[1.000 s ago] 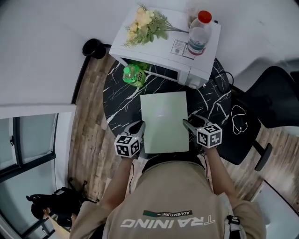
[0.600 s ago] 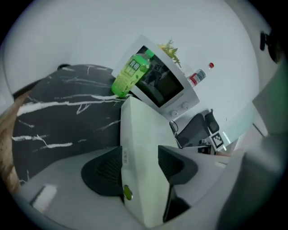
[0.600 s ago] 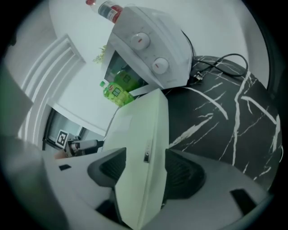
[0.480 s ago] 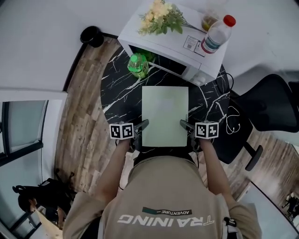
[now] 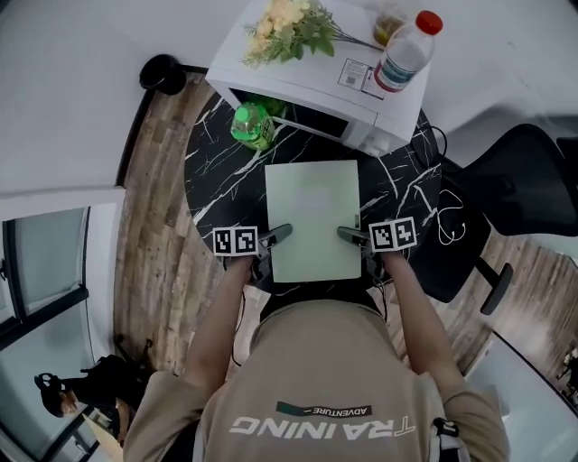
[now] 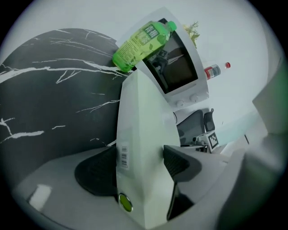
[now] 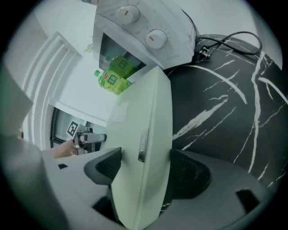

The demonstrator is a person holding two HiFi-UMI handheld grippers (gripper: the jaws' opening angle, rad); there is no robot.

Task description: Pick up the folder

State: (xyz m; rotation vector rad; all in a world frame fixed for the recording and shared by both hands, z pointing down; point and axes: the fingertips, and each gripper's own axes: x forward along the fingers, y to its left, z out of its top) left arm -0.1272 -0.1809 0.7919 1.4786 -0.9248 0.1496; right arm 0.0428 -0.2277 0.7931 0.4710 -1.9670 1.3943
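Where the round table (image 5: 217, 180) curves toward me, the folder (image 5: 312, 217) lies flat on the black marble, its near edge close to the rim. Bare tabletop runs along both of its long sides, so there is room to come in from either flank.

My left tongs (image 5: 278, 235) reach in at the folder's left side near the front corner, and my right tongs (image 5: 350, 235) do the same at the right side. Both pairs of jaws stand wide and are opening. In each, the folder's edge sits between the two pads, not pinched.

Beyond the far edge, a white microwave (image 5: 307, 86) blocks the back of the table, with a green bottle (image 5: 252, 126) just beside its front. Flowers (image 5: 284, 23) and a water bottle (image 5: 404, 52) rest on top. A black chair (image 5: 515, 194) crowds the right, with a white cable (image 5: 452, 226) lying on it.
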